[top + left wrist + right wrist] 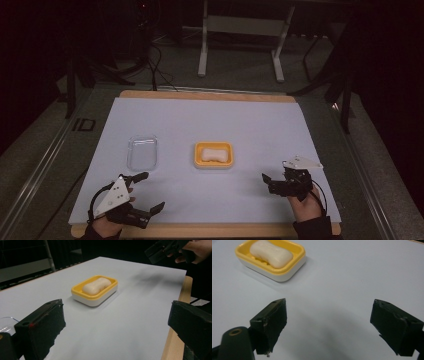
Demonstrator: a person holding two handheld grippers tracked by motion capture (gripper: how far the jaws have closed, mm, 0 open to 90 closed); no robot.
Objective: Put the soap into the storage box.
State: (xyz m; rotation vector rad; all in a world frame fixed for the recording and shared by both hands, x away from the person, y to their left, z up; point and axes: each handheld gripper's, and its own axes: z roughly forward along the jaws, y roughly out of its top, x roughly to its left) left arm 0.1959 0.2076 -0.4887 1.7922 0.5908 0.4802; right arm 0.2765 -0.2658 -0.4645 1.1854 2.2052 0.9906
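A cream bar of soap (213, 152) lies in a yellow and white soap dish (197, 161) at the middle of the white sheet. My left gripper (150, 191) hovers open near the front left edge, with nothing between its jaws. It faces the dish (94, 298) and the soap (97, 285) in the left gripper view (117, 325). At the front right my right gripper (269, 184) is open and empty too. In the right gripper view (332, 322) its jaws stand wide apart, short of the dish (287, 273) and the soap (270, 252).
A clear plastic lid (142, 152) lies flat left of the dish, just beyond my left gripper; its corner (5, 323) shows beside the left jaw. The white sheet (210, 120) covers a wooden table top (210, 230). Table legs and cables stand beyond the far edge.
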